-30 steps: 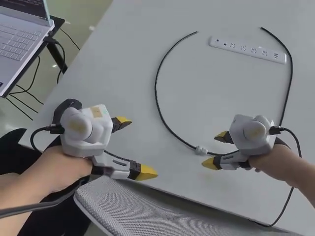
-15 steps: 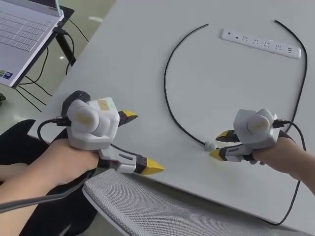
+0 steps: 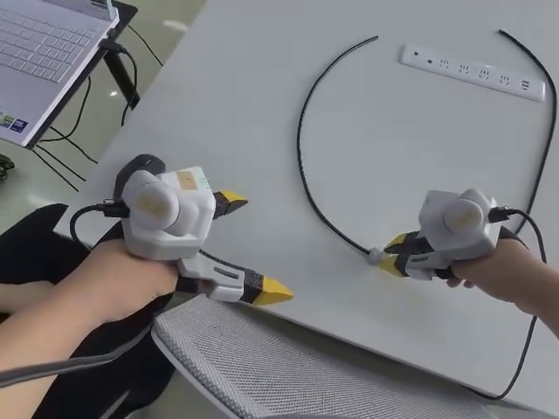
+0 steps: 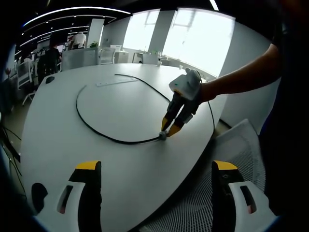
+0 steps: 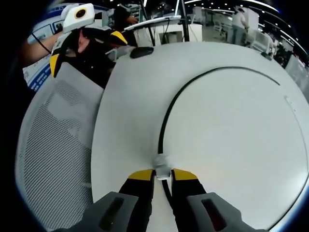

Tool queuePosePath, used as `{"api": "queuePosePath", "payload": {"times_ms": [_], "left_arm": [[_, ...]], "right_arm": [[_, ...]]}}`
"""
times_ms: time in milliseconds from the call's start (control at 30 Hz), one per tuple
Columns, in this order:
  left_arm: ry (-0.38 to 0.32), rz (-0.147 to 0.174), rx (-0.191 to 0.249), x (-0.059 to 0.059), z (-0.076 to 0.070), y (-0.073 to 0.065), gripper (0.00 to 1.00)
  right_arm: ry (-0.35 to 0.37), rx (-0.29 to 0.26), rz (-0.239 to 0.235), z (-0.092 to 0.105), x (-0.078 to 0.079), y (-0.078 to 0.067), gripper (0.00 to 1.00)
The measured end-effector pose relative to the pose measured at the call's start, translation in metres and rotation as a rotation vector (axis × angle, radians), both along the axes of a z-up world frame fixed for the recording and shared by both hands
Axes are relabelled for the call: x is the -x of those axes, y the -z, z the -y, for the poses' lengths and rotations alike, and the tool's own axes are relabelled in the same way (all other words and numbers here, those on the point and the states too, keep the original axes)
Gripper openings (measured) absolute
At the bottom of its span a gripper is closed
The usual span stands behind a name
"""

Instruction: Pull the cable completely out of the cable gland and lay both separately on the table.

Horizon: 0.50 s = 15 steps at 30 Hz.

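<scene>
A thin black cable (image 3: 301, 166) curves across the white table (image 3: 218, 105), and a small white cable gland (image 3: 374, 256) sits on its near end. My right gripper (image 3: 391, 253) has its yellow tips drawn in on the rear of the gland (image 5: 161, 166), with the cable (image 5: 163, 125) arcing away ahead. In its own view the right gripper (image 5: 164, 175) shows only a narrow gap. My left gripper (image 3: 251, 246) hangs wide open at the table's near left edge, holding nothing. In its view the left gripper (image 4: 156, 166) faces the right gripper (image 4: 169, 129) and the gland (image 4: 162, 136).
A white power strip (image 3: 472, 72) lies at the far right, its black lead (image 3: 552, 113) running down the right side. A laptop (image 3: 44, 61) stands on a stand at far left. A grey mesh chair (image 3: 279, 375) sits below the table's near edge.
My right gripper slid forward to the gland and its jaws narrowed from wide open to nearly together. The left gripper stayed open in place. The head camera shifted slightly.
</scene>
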<state>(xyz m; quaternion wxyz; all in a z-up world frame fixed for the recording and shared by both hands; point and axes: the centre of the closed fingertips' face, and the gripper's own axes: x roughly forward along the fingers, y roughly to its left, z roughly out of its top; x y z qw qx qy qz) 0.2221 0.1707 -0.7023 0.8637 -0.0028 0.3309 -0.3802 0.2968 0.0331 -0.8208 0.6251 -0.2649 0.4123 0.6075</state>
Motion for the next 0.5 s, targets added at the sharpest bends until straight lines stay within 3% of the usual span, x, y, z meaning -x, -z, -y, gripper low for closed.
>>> {"api": "queuePosePath", "payload": {"times_ms": [333, 367, 433, 500], "left_arm": [[0.003, 0.001, 0.012, 0.000, -0.001, 0.001, 0.93], [-0.002, -0.001, 0.026, 0.000, -0.001, -0.001, 0.93], [-0.040, -0.004, 0.107, -0.006, 0.003, -0.010, 0.93], [-0.032, 0.003, 0.093, -0.009, 0.002, -0.011, 0.93]], "right_arm": [[-0.018, 0.020, 0.022, -0.001, 0.004, -0.002, 0.08], [-0.008, 0.025, 0.026, -0.001, 0.003, -0.002, 0.08], [0.007, 0.034, 0.030, 0.001, 0.001, -0.002, 0.07], [0.018, 0.033, 0.034, 0.000, 0.000, -0.003, 0.07]]}}
